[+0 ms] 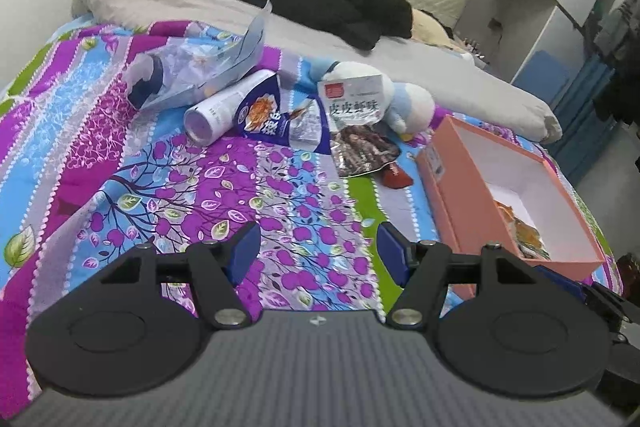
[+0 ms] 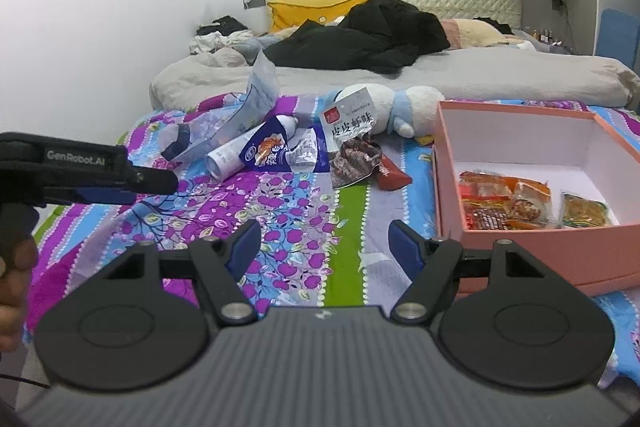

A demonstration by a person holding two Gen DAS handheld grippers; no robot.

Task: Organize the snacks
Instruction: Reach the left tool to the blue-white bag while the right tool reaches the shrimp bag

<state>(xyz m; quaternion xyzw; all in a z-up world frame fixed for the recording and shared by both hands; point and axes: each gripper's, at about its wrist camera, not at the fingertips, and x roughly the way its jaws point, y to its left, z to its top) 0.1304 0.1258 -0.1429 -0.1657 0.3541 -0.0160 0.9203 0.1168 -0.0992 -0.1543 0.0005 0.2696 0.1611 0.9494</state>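
Note:
Loose snack packets lie on the patterned bedspread: a blue-and-white bag (image 1: 276,117) (image 2: 280,151), a white-and-brown packet with Chinese print (image 1: 356,119) (image 2: 354,143), a small red packet (image 1: 396,175) (image 2: 390,175) and a clear crumpled bag (image 1: 192,71) (image 2: 224,127). A pink box (image 1: 460,195) (image 2: 540,247) at the right holds several orange snack packets (image 2: 520,203). My left gripper (image 1: 318,251) is open and empty above the bedspread. My right gripper (image 2: 324,247) is open and empty beside the box's left front corner. The left gripper also shows from the side (image 2: 120,175).
A white cylinder (image 1: 224,111) (image 2: 236,155) lies beside the blue bag. A white-and-blue plush toy (image 1: 400,99) (image 2: 404,107) sits behind the packets. Black clothes (image 2: 360,39), a yellow pillow (image 2: 312,9) and a grey duvet (image 2: 480,75) fill the far bed. Cabinets stand at the right.

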